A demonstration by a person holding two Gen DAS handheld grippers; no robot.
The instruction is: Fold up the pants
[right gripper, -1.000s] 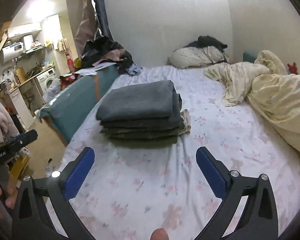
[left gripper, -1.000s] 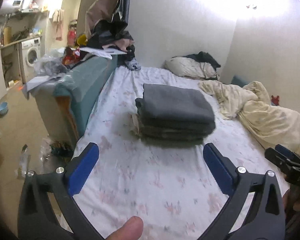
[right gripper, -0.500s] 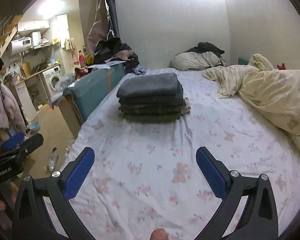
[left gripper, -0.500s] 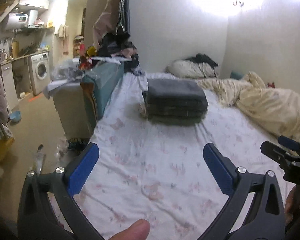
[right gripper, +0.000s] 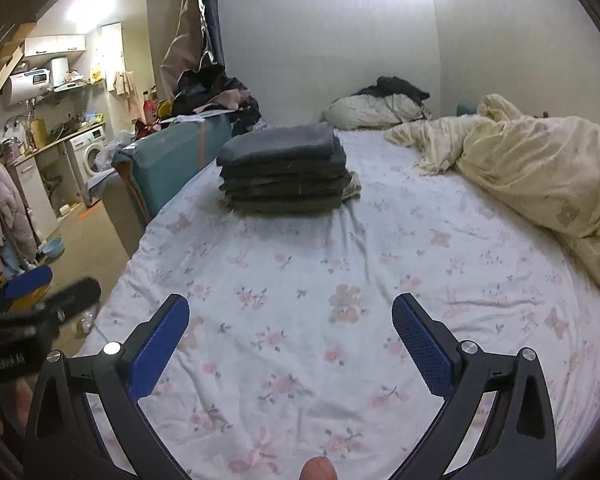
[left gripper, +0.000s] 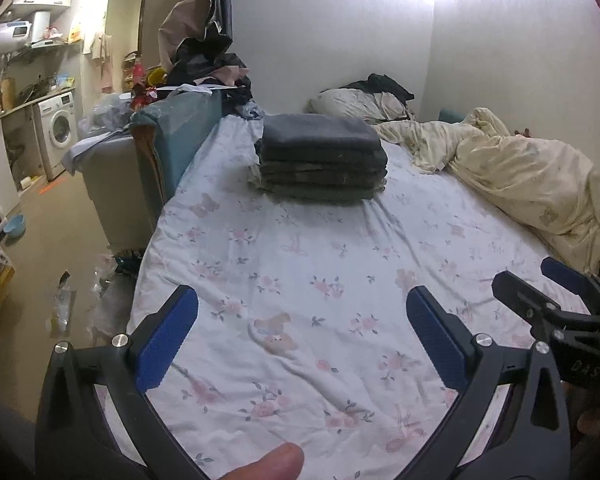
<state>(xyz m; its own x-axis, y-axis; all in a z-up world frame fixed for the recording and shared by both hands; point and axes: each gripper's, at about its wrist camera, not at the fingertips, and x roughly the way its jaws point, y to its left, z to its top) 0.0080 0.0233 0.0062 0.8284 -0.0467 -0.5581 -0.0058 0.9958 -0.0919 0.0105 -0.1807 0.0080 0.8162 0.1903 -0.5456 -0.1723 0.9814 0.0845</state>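
A neat stack of folded dark grey pants (left gripper: 321, 156) sits on the floral bed sheet (left gripper: 308, 280), far from both grippers; it also shows in the right wrist view (right gripper: 284, 170). My left gripper (left gripper: 302, 300) is open and empty, held over the near end of the bed. My right gripper (right gripper: 291, 308) is open and empty, also over the near end. The right gripper shows at the right edge of the left wrist view (left gripper: 556, 296). The left gripper shows blurred at the left edge of the right wrist view (right gripper: 40, 292).
A crumpled cream duvet (right gripper: 540, 176) covers the bed's right side. A pillow (left gripper: 356, 102) lies at the head. A teal sofa (left gripper: 172, 136) piled with clothes stands left of the bed. A washing machine (left gripper: 58, 130) and floor clutter (left gripper: 64, 304) are further left.
Both grippers have pulled back from the folded stack toward the foot of the bed, so the stack looks smaller and farther. Both stayed open and empty.
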